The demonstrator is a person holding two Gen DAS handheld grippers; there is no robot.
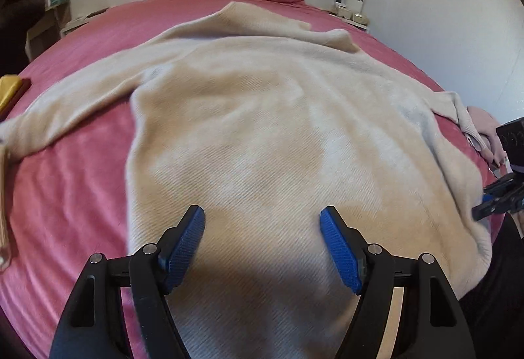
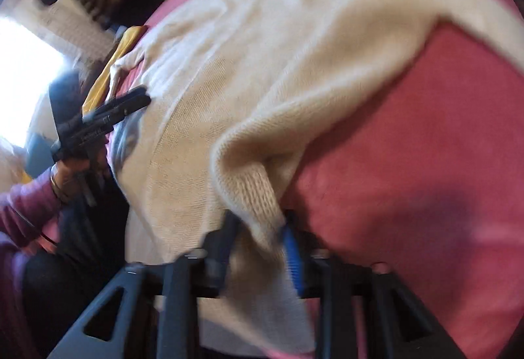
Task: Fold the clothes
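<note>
Cream sweater [image 1: 262, 116]: spread flat on pink bedspread [image 1: 75, 182] ahead of your left tongs [image 1: 262, 228], jaws wide over its hem; your right tongs [image 2: 262, 238] pinch its cuff, apparently for folding the sleeve inward.

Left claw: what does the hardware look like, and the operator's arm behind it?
Left claw: black plastic linkage arms with triangular cutouts, silver pivot pins, blue ribbed pads. The right wrist view shows its black handle, the hand with a gold bangle and a magenta sleeve.
</note>
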